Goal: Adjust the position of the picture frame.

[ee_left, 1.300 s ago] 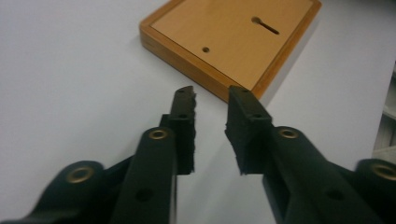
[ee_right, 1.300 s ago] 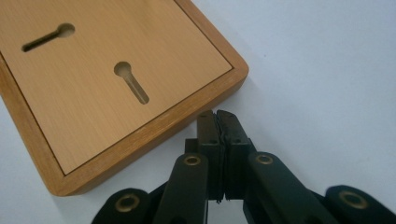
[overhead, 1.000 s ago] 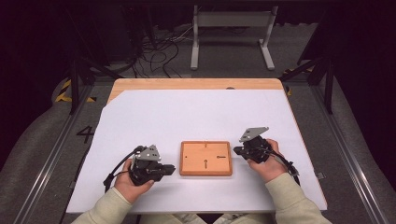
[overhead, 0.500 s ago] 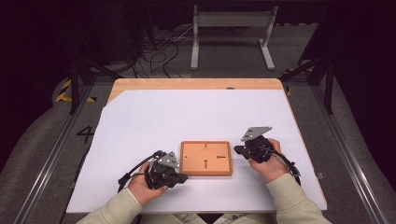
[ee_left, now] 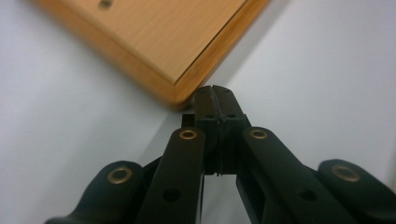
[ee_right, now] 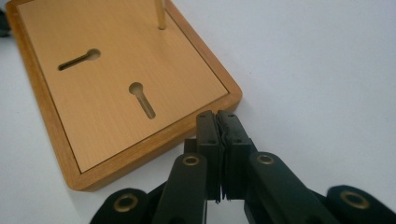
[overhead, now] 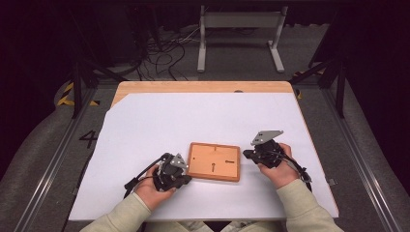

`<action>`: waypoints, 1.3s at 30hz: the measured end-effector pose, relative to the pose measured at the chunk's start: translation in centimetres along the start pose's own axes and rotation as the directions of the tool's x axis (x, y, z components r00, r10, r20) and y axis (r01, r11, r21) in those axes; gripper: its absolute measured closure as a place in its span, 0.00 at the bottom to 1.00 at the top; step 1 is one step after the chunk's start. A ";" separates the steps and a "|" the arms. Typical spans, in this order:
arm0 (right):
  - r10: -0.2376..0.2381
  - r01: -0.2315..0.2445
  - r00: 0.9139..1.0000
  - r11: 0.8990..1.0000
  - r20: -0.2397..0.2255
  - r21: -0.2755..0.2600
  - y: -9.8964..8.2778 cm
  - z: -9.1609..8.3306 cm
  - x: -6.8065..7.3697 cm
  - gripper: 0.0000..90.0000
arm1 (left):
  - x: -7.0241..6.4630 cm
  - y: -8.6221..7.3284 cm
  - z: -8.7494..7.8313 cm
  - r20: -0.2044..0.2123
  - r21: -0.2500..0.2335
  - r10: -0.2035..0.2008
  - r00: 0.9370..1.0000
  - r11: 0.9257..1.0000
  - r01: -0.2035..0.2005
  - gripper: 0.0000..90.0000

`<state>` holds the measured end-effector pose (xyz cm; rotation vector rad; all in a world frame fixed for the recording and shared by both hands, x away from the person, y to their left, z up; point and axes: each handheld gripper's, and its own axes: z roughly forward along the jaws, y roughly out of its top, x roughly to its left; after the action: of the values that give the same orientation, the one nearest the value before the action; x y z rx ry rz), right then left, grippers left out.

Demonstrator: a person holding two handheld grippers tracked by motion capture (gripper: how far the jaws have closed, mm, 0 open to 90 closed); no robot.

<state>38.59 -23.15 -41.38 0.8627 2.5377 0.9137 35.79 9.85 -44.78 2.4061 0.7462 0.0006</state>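
A flat wooden board (overhead: pixel 214 162) with keyhole slots lies on the white table cover. My left gripper (overhead: pixel 186 180) sits at the board's near left corner. In the left gripper view its tips (ee_left: pixel 214 93) are pressed together right at the corner of the board (ee_left: pixel 154 42); the jaws have just been closing, with nothing between them. My right gripper (overhead: pixel 245 153) rests by the board's right edge. The right gripper view shows it (ee_right: pixel 217 119) shut and empty, just off a corner of the board (ee_right: pixel 107 88). A thin brass pin (ee_right: pixel 160 14) stands on the board's far side.
The white cover (overhead: pixel 193 121) spreads over a wooden tabletop whose bare strip (overhead: pixel 203 87) runs along the far edge. Beyond the table, a grey metal stand (overhead: pixel 239 29) and loose cables (overhead: pixel 164 48) lie on the dark floor.
My left hand has slid right and a little down, bringing its gripper up to the board's near left corner. The right hand and the board have not moved.
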 end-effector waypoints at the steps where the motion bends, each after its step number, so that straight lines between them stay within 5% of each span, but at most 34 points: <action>1: 0.001 -0.001 1.000 1.000 0.001 0.000 0.0 0.0 0.0 0.98 | 0.3 0.1 0.1 -0.004 -0.011 -0.019 1.000 1.000 0.019 0.99; 9: 0.020 -0.020 1.000 1.000 0.011 -0.012 0.2 0.1 -0.8 0.99 | 1.9 1.4 1.0 -0.036 -0.068 -0.101 0.994 0.993 0.099 0.99; 13: 0.033 -0.033 0.999 0.999 0.017 -0.019 0.4 0.2 -1.4 0.99 | 2.0 2.5 1.5 -0.094 -0.078 -0.087 0.992 0.994 0.080 0.95; 20: 0.063 -0.062 0.998 0.998 0.026 -0.023 0.8 0.8 -2.8 1.00 | 2.4 2.1 0.2 -0.046 -0.133 -0.100 0.994 0.987 0.093 0.78; 24: 0.085 -0.084 0.996 0.996 0.031 -0.009 0.8 1.7 -4.1 1.00 | 2.2 1.7 -0.6 -0.032 -0.134 -0.063 0.997 0.989 0.059 0.67; 31: 0.095 -0.093 0.995 0.994 -0.030 0.056 0.5 3.3 -4.9 1.00 | 1.6 1.0 -1.6 -0.036 -0.127 -0.032 0.999 0.992 0.028 0.63; 34: 0.063 -0.059 0.997 0.994 -0.038 0.094 0.4 3.5 -4.8 1.00 | 1.8 0.6 -2.0 -0.037 -0.133 -0.042 0.998 0.990 0.036 0.63; 36: 0.063 -0.054 0.993 0.993 -0.096 0.101 0.3 3.5 -4.7 1.00 | 1.9 0.4 -2.4 -0.044 -0.142 -0.056 0.997 0.989 0.049 0.63; 39: 0.031 -0.015 0.992 0.992 -0.125 0.127 0.4 3.4 -3.7 1.00 | 2.4 0.0 -2.8 -0.046 -0.153 -0.077 0.996 0.986 0.069 0.63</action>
<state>43.25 -23.60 -43.36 0.8978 2.7253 0.8479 37.33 12.62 -42.89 2.2407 0.8281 0.0877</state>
